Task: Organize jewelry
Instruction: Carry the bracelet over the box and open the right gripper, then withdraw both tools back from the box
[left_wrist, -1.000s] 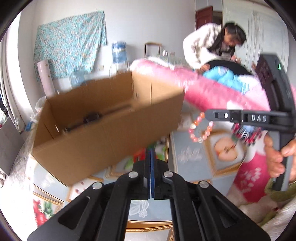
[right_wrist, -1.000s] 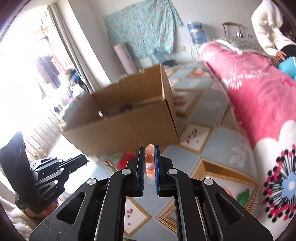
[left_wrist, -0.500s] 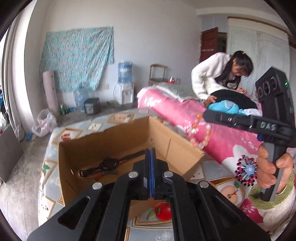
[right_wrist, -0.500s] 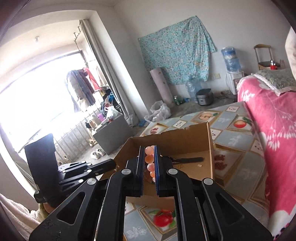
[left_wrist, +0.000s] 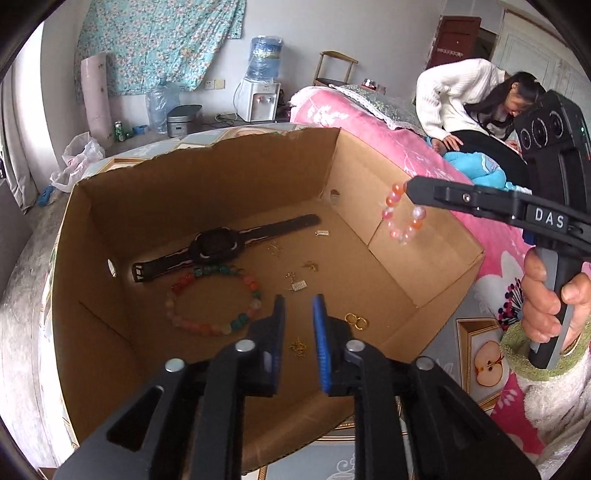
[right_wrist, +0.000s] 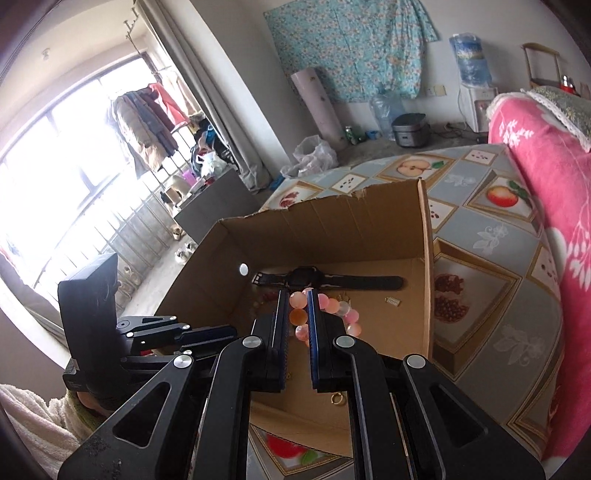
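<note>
We carry the pink bead bracelet in the right tool, clamped on a few beads so the rest of the loop dangles free over the right side of the cardboard box, ready to drop in (a pinch on the loop keeps it from slipping). The left tool hangs above the box's near edge; its jaws have just been opening, with nothing between them. On the box floor lie a black watch, a multicoloured bead bracelet, gold rings and small pieces we can't make out.
</note>
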